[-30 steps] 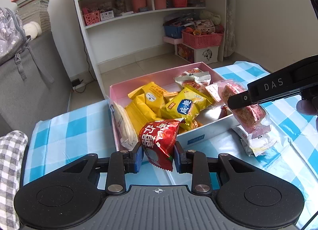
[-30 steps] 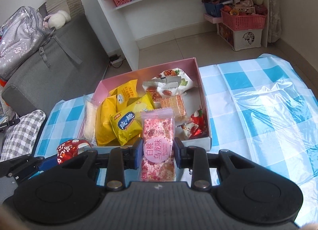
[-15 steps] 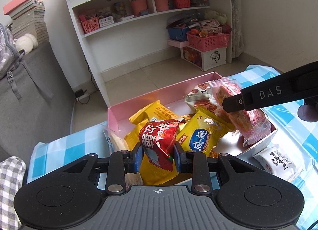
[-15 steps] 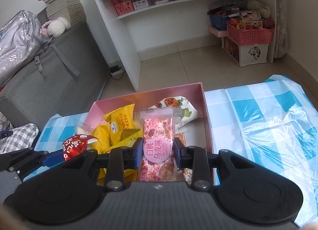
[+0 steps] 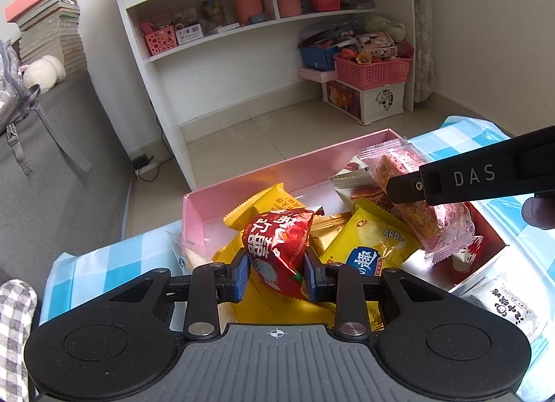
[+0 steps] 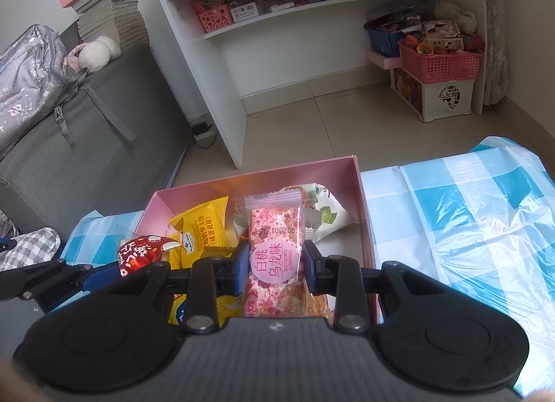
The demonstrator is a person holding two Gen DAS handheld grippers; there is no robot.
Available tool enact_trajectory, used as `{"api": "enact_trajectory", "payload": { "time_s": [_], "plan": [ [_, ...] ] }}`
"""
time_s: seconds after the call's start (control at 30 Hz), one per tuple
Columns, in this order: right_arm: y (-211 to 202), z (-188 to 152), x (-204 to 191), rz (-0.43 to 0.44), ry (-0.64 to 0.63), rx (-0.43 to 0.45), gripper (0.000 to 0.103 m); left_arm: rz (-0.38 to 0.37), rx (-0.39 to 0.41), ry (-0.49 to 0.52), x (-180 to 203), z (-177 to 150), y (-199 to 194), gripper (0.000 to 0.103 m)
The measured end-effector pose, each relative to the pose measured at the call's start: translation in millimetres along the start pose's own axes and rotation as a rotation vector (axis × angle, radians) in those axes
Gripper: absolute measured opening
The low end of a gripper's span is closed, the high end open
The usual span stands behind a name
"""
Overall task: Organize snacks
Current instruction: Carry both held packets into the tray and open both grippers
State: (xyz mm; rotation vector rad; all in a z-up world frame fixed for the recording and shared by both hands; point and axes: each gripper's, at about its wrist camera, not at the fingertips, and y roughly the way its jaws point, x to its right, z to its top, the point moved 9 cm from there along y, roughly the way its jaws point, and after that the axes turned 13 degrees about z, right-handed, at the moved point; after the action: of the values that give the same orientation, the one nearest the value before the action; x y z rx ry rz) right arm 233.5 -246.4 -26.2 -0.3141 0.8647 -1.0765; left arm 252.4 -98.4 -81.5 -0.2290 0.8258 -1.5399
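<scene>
While each claw grips a packet over the box (image 5: 242, 190) — left claw (image 5: 276, 275) the red pouch (image 5: 277, 246), right claw (image 6: 276, 272) the pink bar (image 6: 275, 263) — both look light, crinkly and crushable, best pinched mid-body.

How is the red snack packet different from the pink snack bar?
The red snack packet is shiny, puffy and opaque; the pink snack bar is flat and oblong in clear wrap with a round pink sticker. The left gripper holds the packet; the right gripper holds the bar. Both hang over the pink box.
</scene>
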Motion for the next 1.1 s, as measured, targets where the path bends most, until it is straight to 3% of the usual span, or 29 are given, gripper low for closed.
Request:
{"api": "enact_trajectory", "payload": {
  "time_s": [0.5,0.7,1.1],
  "plan": [
    [-7,3,-3,-0.005,-0.011,0.017,0.057,-0.012,0.016,0.022,6,0,-9,0.057],
    [-16,4,-6,-0.003,-0.017,0.021,0.062,-0.017,0.006,0.008,3,-3,-17,0.061],
    [-45,-3,-3,-0.03,-0.036,0.017,0.071,-0.02,-0.021,-0.023,-2,-21,-54,0.079]
  ]
}}
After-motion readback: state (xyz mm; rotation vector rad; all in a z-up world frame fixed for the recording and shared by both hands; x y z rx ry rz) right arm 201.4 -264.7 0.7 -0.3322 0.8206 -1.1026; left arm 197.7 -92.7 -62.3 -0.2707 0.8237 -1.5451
